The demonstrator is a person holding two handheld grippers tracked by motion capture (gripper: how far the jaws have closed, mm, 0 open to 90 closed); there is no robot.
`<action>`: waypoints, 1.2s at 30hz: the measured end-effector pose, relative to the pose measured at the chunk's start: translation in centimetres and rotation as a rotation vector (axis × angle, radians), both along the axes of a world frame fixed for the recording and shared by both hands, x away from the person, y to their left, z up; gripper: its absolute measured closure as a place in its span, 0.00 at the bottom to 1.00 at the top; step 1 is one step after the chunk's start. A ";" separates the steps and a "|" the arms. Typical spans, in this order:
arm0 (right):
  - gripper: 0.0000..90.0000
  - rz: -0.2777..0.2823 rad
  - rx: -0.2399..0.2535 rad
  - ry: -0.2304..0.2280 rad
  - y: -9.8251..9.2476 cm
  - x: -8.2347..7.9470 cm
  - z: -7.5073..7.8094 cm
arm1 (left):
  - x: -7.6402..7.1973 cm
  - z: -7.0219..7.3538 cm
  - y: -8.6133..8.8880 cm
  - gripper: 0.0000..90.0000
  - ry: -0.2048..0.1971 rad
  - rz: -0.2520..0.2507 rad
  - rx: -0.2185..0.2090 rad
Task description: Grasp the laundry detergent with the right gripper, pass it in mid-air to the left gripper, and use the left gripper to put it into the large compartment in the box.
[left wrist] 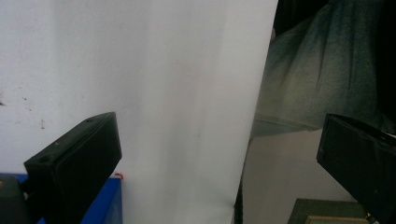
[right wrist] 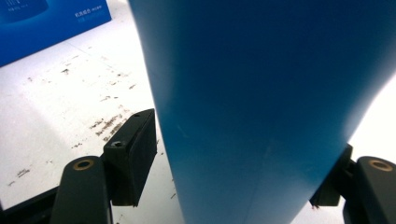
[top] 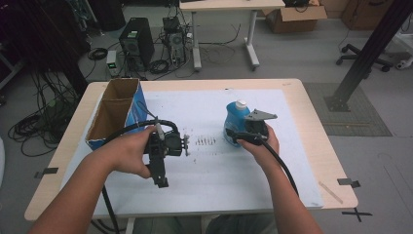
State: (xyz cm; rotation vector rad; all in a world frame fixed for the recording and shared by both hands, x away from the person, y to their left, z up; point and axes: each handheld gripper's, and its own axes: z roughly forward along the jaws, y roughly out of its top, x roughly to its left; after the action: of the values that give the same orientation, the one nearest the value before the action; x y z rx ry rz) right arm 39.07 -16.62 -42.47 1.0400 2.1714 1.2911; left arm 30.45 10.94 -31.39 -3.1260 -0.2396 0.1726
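A blue bottle point(top: 234, 118) with a white cap stands upright on the white mat point(top: 214, 180), right of centre. My right gripper point(top: 237, 133) reaches it from the near right side. In the right gripper view the bottle point(right wrist: 261, 93) sits between the jaws, with the left pad point(right wrist: 135, 154) against its side and the other pad tucked behind its right edge. My left gripper point(top: 162, 181) is held above the mat's middle left, pointing back toward the person. Its jaws stand wide apart with nothing between them, my left gripper point(left wrist: 219, 135) looking over the mat's near edge.
An open cardboard box point(top: 113, 113) with a blue side and two compartments stands at the table's far left; its blue side point(right wrist: 46, 23) also appears in the right gripper view. Dark scuff marks point(top: 204, 141) dot the mat's middle. The wooden table edge point(top: 331, 161) runs along the right.
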 end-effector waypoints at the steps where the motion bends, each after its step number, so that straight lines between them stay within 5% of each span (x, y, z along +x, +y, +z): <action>1: 0.35 -0.001 0.002 -0.002 0.0 0.0 0.0 | 0.0 0.0 0.0 0.00 0.000 0.002 0.000; 27: 0.51 -0.034 0.004 -0.047 -0.1 -0.1 -0.7 | 0.0 0.1 -0.5 0.00 -0.001 0.002 0.001; 36: 0.51 0.053 0.015 -0.078 -0.6 -0.7 1.5 | 0.3 0.4 -0.3 0.00 -0.005 0.005 -0.003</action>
State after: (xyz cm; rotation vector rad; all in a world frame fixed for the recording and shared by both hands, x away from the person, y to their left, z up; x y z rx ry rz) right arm 38.40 -17.19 -41.00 0.9275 2.1475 1.3506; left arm 30.75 10.60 -30.96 -3.1299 -0.2473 0.1651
